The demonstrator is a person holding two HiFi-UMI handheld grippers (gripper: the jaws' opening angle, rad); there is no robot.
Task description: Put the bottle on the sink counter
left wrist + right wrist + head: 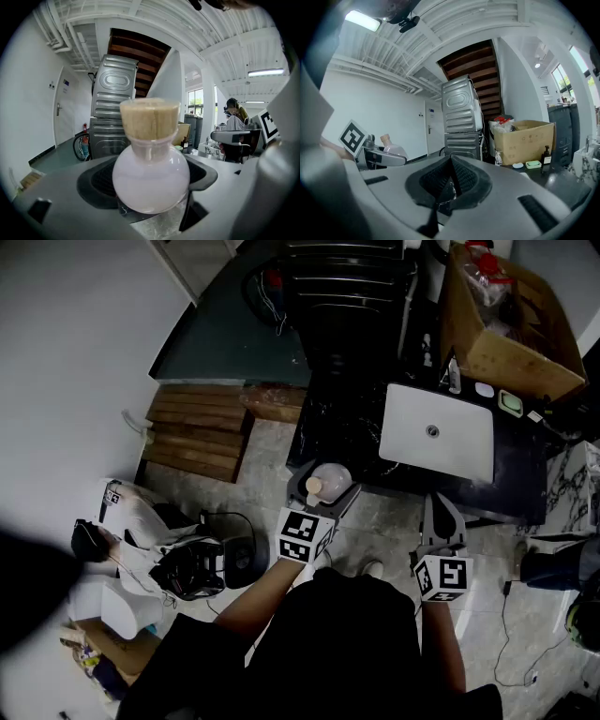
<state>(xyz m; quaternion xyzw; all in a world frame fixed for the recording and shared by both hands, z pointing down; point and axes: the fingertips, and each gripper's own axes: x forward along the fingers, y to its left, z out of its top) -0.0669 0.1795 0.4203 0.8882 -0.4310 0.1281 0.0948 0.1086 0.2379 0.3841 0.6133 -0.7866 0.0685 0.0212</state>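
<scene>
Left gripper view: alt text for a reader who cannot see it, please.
A round, pale pink bottle with a cork stopper fills the centre, gripped in the jaws of the left gripper. Behind it stand stacked grey machines under a wooden stair.

The left claw [150, 187] seemingly clamps a corked bottle [151, 168].

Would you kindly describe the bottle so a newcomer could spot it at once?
From the white sink basin, look lower left to the left gripper. Between its jaws sits a round pale-pink glass bottle, the only one with a tan cork stopper.
</scene>
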